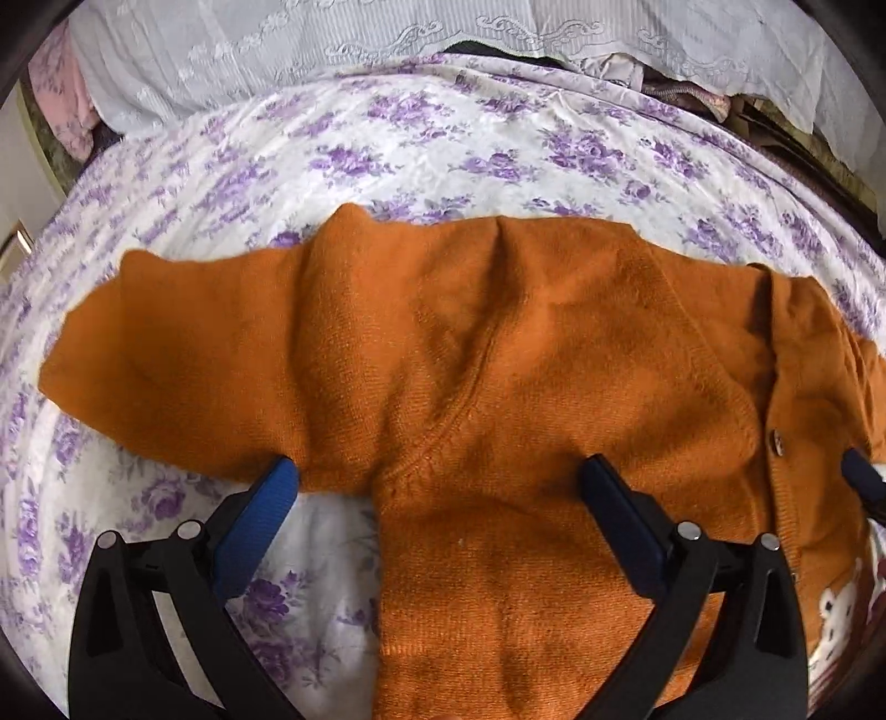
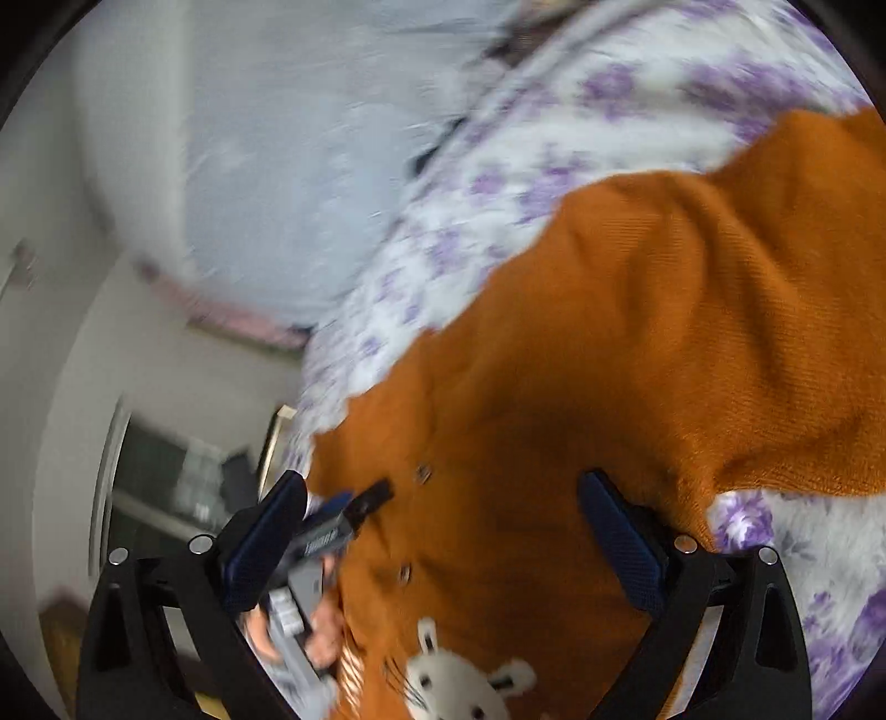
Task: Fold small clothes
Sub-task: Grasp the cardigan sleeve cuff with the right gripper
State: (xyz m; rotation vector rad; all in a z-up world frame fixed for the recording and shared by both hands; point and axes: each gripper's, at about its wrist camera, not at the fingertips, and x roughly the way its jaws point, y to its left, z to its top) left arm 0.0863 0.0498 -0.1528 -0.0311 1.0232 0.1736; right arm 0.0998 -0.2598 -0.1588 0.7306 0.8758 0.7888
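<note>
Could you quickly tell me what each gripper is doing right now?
Left gripper: open, over the orange cardigan.
Right gripper: open, holding nothing.

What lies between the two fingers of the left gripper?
In the left wrist view, the orange cardigan's armpit corner and a patch of floral sheet lie between the open left gripper's fingers.

Bare floral bedsheet (image 1: 421, 149) lies open beyond the orange cardigan (image 1: 498, 343). A white lace-trimmed cloth (image 1: 310, 39) blocks the far edge.
</note>
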